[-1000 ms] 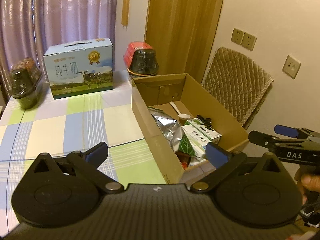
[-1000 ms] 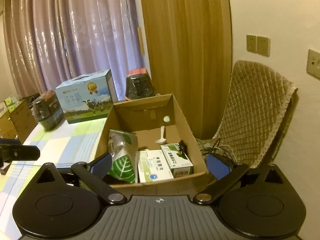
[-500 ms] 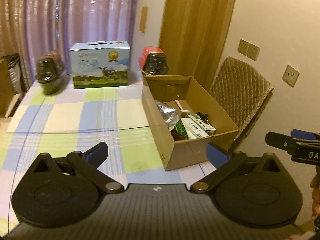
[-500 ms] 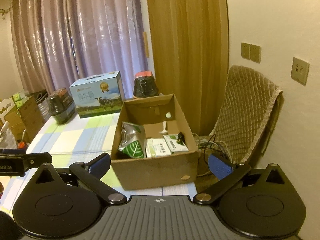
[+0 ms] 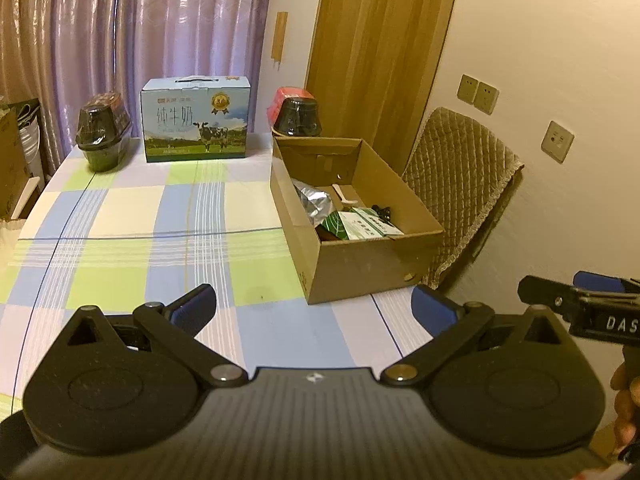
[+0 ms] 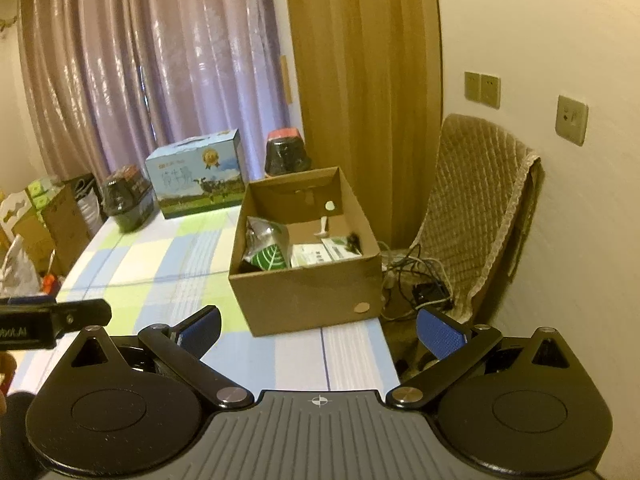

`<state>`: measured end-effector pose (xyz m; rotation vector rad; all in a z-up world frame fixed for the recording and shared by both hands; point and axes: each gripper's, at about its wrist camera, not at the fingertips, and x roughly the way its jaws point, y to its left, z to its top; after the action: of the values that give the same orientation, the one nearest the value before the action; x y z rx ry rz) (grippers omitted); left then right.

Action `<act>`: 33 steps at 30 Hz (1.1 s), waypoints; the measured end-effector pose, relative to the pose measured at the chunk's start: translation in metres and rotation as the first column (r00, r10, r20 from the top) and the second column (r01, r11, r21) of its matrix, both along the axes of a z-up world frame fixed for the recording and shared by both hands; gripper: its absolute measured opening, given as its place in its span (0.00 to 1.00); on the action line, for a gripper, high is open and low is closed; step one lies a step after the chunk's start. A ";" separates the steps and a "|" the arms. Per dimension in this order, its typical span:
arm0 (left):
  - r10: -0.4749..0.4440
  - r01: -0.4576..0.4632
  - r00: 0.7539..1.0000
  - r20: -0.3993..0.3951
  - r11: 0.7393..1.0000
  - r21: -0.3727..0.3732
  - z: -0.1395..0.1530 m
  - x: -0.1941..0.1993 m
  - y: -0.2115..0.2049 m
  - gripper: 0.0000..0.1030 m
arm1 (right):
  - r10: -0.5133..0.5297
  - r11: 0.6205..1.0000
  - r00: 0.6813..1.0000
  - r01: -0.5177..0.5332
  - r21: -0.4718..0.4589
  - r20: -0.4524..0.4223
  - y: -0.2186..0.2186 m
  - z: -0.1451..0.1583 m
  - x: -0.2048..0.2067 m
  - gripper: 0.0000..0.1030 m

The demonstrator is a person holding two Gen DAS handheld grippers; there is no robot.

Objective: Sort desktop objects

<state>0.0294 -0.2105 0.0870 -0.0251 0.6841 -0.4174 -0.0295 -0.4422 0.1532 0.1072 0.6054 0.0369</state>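
Sitting on the checked tablecloth (image 5: 120, 216), the brown cardboard box (image 6: 308, 300) holds packets; both tools (image 5: 314, 308) (image 6: 320, 328) gape empty.

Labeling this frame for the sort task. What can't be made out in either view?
- Cardboard box floor near its front wall: both views, hidden by that wall and the foil bag.
- Print on the green-and-white cartons: too small in both views.
- Small black item beside the cartons: too small to identify.
- Right tongs: left wrist view, cut off at the frame edge.
- Table near edge: hidden behind the left tongs.
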 end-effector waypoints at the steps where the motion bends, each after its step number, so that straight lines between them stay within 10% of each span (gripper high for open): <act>1: 0.002 -0.002 1.000 -0.005 1.000 -0.003 -0.001 -0.001 0.000 0.99 | 0.001 1.000 1.000 -0.001 -0.003 -0.003 0.002 -0.001 -0.003 0.98; 33: -0.001 0.001 1.000 -0.023 1.000 0.007 -0.015 -0.012 0.000 0.99 | 0.028 1.000 0.999 -0.028 0.010 -0.017 0.017 -0.004 -0.019 0.98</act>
<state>0.0178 -0.2107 0.0718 -0.0234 0.7078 -0.4160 -0.0484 -0.4252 0.1488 0.1088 0.6235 0.0663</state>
